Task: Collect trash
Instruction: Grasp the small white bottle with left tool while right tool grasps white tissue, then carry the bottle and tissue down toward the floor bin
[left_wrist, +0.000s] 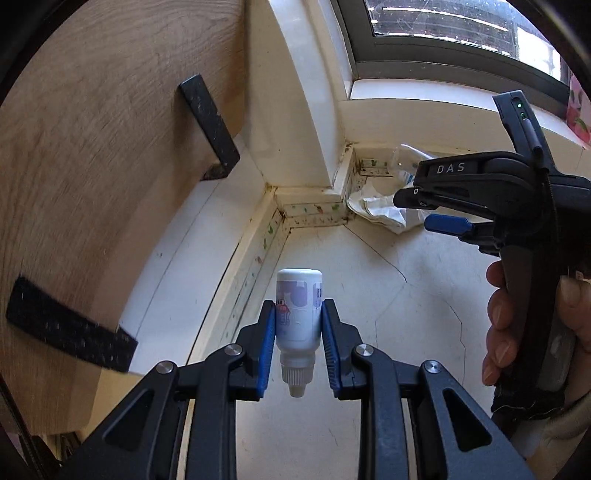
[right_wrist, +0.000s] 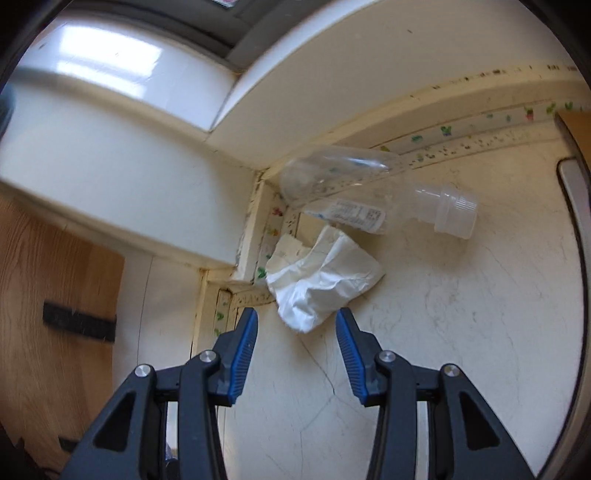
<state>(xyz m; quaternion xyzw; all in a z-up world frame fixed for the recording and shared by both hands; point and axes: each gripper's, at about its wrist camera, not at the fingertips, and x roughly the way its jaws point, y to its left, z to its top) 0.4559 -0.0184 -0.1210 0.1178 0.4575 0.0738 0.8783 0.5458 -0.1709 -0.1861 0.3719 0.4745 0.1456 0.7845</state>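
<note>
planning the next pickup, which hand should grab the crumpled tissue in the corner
Right. Its tongs are open and empty, pointed at the tissue just beyond the tips. The left tongs are already shut on a small white bottle and sit farther from the tissue.

The cream-white floor (right_wrist: 443, 332), scuffed and crossed by thin dark cracks, runs into a stepped corner edged by a pale skirting strip (right_wrist: 461, 127) printed with small green and red motifs and speckled with dark spots. On the floor, close to that corner, lies a crumpled white paper tissue (right_wrist: 321, 280). Just behind it, a clear plastic bottle with a transparent cap (right_wrist: 369, 192) lies on its side along the strip, its printed label facing up. Whether the two touch is unclear.
</note>
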